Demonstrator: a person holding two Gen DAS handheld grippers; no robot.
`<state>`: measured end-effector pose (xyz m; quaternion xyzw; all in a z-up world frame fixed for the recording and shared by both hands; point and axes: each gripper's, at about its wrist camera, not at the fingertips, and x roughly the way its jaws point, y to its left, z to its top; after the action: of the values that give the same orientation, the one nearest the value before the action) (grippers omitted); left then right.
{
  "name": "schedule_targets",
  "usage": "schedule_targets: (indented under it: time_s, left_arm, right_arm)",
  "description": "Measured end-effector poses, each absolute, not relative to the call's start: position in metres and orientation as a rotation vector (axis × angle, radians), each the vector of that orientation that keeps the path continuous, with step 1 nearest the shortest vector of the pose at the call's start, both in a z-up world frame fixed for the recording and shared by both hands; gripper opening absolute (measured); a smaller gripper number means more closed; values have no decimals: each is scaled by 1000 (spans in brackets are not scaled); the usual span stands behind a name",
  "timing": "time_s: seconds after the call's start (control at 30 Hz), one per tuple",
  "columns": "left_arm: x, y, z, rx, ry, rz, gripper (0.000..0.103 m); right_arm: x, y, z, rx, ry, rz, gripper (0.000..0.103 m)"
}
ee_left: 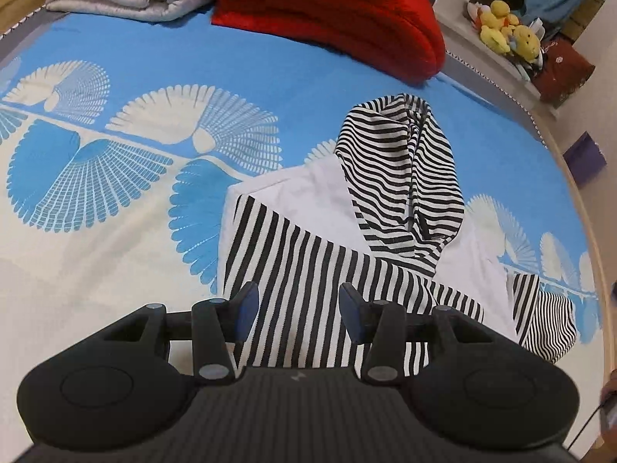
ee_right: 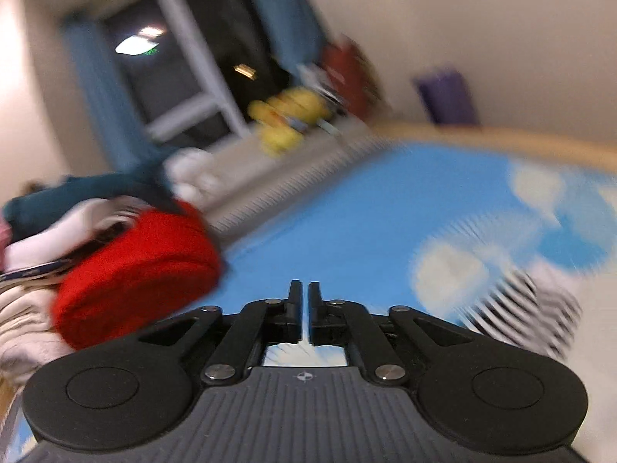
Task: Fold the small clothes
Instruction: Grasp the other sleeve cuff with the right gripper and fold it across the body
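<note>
We found the black-and-white striped cotton garment (ee_left: 331,262) lying on the blue-and-white patterned bed (ee_left: 270,61), directly under and beyond our left gripper (ee_left: 299,308), whose fingers stood released above the near hem. Its hood ran far-right. Our right gripper (ee_right: 304,308), fingers nearly closed and empty, pointed away, so the left was nearer.

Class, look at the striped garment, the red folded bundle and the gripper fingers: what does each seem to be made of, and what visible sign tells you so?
Striped garment: probably soft matte knit; it drapes and creases.
Red bundle: looks like plush fleece; fuzzy surface, thick rounded folds.
Left gripper fingers: likely black matte plastic with blue pads, perhaps rubber.
</note>
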<state>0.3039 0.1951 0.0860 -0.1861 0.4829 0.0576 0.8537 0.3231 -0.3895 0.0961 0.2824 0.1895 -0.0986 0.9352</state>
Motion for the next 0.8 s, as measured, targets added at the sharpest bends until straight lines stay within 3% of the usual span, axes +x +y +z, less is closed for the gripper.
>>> schedule_targets:
  time_s: [0.07, 0.27, 0.5, 0.57, 0.6, 0.63, 0.8]
  left_arm:
    - [302, 195, 86, -389, 1017, 116, 51]
    - [306, 187, 81, -383, 1027, 117, 51]
    - [315, 165, 69, -306, 1056, 94, 51]
    - [316, 164, 66, -297, 1063, 99, 51]
    - [317, 164, 65, -297, 1065, 100, 51]
    - [318, 164, 65, -298, 1066, 102, 51]
    - [319, 172, 70, -316, 1052, 112, 51]
  right_arm:
    - [320, -430, 74, 665, 430, -274, 38]
    - [324, -515, 2, 726, 560, -481, 38]
    - [332, -557, -55, 893, 584, -545, 39]
    - [336, -560, -57, 885, 561, -543, 37]
    - [338, -559, -55, 868, 556, -554, 30]
    - [338, -558, -52, 847, 546, -563, 2]
    - [348, -500, 14, 532, 406, -563, 3]
